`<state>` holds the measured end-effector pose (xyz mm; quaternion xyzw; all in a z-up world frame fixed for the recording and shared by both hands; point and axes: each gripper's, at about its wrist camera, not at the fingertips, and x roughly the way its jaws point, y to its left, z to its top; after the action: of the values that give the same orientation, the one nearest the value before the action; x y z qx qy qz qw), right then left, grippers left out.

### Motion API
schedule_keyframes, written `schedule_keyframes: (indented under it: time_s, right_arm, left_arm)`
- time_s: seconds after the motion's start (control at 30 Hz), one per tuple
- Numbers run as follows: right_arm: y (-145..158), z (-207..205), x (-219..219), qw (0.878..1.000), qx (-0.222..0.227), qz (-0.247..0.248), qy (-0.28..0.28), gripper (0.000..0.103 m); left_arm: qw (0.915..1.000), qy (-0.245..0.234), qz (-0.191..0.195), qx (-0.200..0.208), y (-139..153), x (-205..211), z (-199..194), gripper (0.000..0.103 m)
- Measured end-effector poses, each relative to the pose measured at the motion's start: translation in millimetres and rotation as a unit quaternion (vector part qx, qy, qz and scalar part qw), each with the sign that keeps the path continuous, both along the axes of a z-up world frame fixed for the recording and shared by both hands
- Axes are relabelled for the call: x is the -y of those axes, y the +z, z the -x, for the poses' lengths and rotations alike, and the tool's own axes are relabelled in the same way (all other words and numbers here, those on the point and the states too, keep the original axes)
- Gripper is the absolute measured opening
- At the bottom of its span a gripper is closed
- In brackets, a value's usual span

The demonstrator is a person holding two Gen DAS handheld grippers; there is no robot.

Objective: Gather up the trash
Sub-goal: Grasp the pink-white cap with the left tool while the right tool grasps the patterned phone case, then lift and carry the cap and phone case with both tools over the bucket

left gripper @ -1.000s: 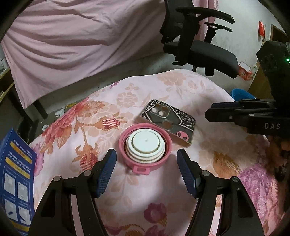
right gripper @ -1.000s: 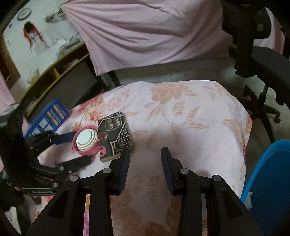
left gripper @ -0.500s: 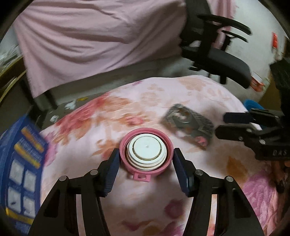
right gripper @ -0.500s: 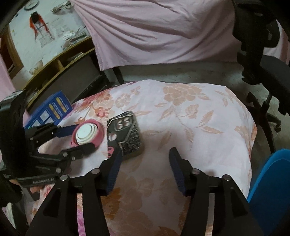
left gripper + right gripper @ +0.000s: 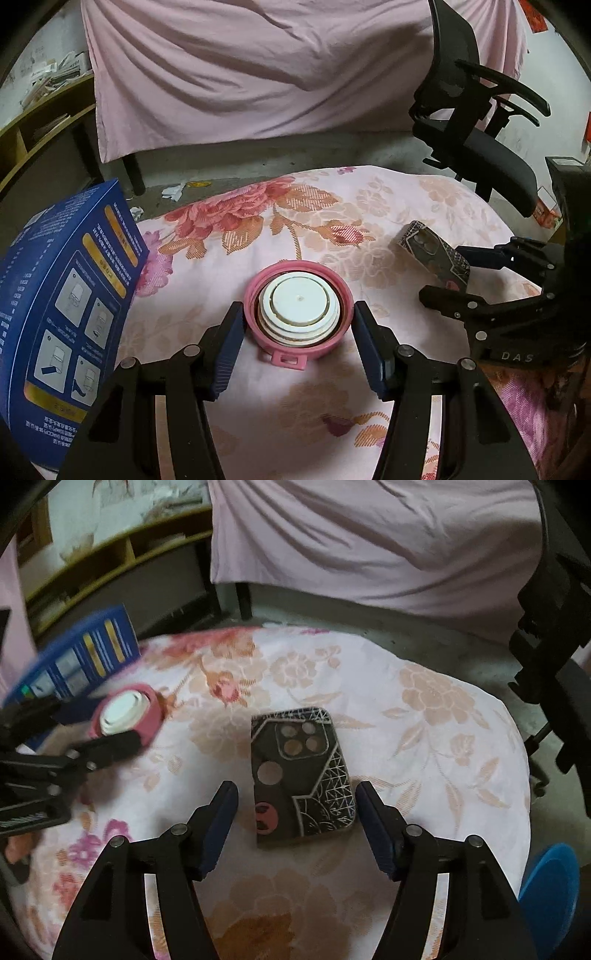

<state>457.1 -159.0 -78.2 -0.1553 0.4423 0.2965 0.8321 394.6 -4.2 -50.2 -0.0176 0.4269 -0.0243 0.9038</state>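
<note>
Under me lies a pale pink tablecloth with a woven floral pattern (image 5: 369, 206). At my left a dark blue printed cardboard box (image 5: 66, 314) stands tilted at the cloth's edge. Behind hangs a plain pink draped sheet (image 5: 258, 74), with a black mesh office chair (image 5: 480, 122) to its right. A wooden shelf unit (image 5: 110, 568) sits far left, and a round blue plastic object (image 5: 550, 882) shows low on my right.

We read "DAS" in pale letters on the black right gripper (image 5: 439, 275). Print on the blue cardboard box (image 5: 66, 317) stays illegible.
</note>
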Motion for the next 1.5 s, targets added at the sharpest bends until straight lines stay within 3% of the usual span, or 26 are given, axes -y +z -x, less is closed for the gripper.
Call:
schedule_keyframes:
  time_s: [0.1,0.37,0.57,0.77,1.0,1.2,1.5]
  right_arm:
    - [1.1,-0.2,4.2,1.000,-0.004,-0.009,-0.011,0.051]
    - [11.1,18.6,23.2,0.998,0.003,-0.042,-0.038,0.051]
    - [39.6,58.2,50.0,0.991,0.054,-0.102,-0.071,0.051]
    - [73.6,105.6,88.1,0.966,0.126,-0.193,-0.116,0.051]
    - [110.4,150.8,126.2,0.925,0.229,-0.258,-0.161,0.051]
    - [130.8,170.7,150.7,0.896,0.301,-0.274,-0.180,0.051]
    - [138.1,189.2,191.8,0.867,0.346,-0.287,-0.214,0.051]
  left_arm:
    - [1.0000,-0.002,0.001,0.000,0.9,0.4,1.2,0.052]
    - [0.9996,-0.008,0.017,0.019,9.5,11.6,22.2,0.052]
    - [0.9952,-0.002,0.051,0.084,28.8,21.7,51.7,0.052]
    - [0.9846,-0.004,0.066,0.162,58.9,39.9,81.6,0.052]
    - [0.9682,-0.023,0.075,0.238,94.5,63.2,109.5,0.052]
    - [0.9544,-0.045,0.071,0.287,121.3,92.0,123.3,0.052]
    - [0.9356,-0.091,0.060,0.336,143.5,138.2,131.3,0.052]
